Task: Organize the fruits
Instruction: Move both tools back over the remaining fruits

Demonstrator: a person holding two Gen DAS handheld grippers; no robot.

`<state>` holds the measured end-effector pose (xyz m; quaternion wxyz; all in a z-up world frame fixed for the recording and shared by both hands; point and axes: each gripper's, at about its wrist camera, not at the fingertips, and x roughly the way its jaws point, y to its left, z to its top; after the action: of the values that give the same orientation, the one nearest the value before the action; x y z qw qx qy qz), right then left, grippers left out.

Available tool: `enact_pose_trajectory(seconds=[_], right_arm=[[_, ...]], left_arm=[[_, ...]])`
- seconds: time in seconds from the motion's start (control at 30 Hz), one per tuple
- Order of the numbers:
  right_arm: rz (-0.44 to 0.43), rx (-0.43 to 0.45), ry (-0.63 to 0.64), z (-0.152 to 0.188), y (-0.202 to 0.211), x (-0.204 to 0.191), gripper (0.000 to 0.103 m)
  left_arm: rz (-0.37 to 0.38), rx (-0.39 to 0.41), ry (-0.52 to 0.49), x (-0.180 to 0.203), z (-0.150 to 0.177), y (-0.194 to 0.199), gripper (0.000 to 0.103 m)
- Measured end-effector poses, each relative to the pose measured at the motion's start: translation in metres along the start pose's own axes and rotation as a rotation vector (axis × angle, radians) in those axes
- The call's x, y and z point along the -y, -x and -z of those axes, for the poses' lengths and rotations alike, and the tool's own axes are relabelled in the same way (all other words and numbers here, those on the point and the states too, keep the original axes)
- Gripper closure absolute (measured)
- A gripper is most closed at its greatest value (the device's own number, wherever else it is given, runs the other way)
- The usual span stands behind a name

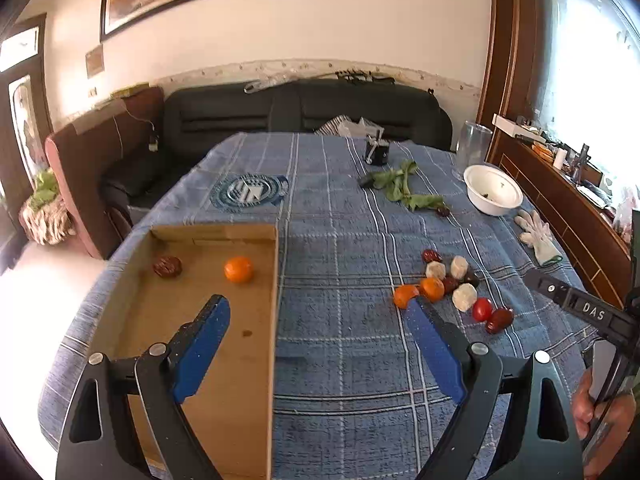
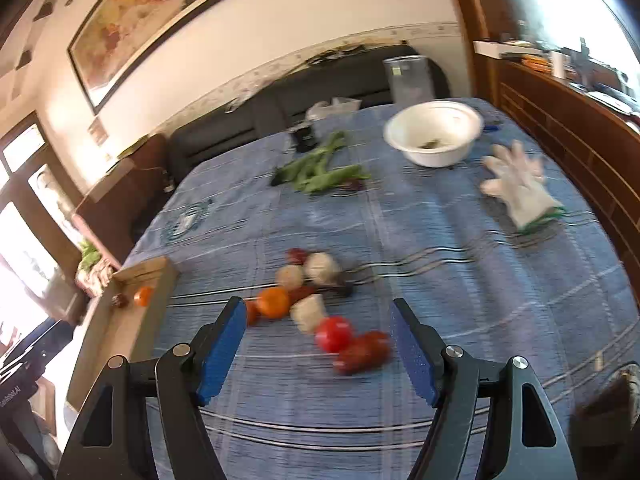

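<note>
While the cluster of fruits (image 1: 456, 292) lies loose on the blue plaid tabletop (image 1: 340, 240), I can pick out its parts: a whole orange (image 1: 432, 289) touching an orange segment (image 1: 405, 295), three pale peeled chunks (image 1: 464, 297), a bright red tomato (image 1: 482, 309) and several dark red dates (image 1: 499, 320). In my right wrist view the same pile is blurred, with the tomato (image 2: 334, 334) and a dark red fruit (image 2: 362, 350) nearest.

To the left of the cluster stands an open cardboard box (image 1: 200, 320); inside it rest one more orange (image 1: 239, 269) and a dark brown wrinkled fruit (image 1: 167, 267), well apart from each other.

My left claw (image 1: 318, 314) hangs with its blue pads wide apart and nothing between them: one finger over the box, the other just short of the orange segment, straddling the box's right wall. My right claw (image 2: 318, 314) is also spread apart, gripping nothing, and the tomato and dark red fruit show between its fingers. From the left wrist view, the right claw's black body at the edge of the picture reads "DAS".

Beyond the cluster lie green leafy stalks (image 1: 404, 186), a white bowl (image 1: 493, 190) and a white glove (image 1: 538, 236). A round blue-and-white emblem (image 1: 250, 192) is printed on the cloth past the box; its wording is too small to read.
</note>
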<state>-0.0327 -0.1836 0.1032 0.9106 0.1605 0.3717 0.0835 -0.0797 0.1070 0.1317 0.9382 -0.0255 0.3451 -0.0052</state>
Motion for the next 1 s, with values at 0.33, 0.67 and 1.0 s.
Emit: enact_pose_trajectory(seconds=[0.33, 0.67, 1.0], right_arm=[[0.009, -0.068, -0.072, 0.006, -0.021, 0.043, 0.026], [0.020, -0.164, 0.059, 0.027, -0.055, 0.028, 0.026], [0.082, -0.181, 0.186, 0.031, -0.075, 0.007, 0.034]], left_arm=[[0.084, -0.096, -0.034, 0.025, 0.014, -0.047, 0.013], [0.123, -0.208, -0.024, 0.046, 0.007, -0.121, 0.014], [0.156, -0.184, -0.194, 0.081, 0.010, -0.164, 0.025]])
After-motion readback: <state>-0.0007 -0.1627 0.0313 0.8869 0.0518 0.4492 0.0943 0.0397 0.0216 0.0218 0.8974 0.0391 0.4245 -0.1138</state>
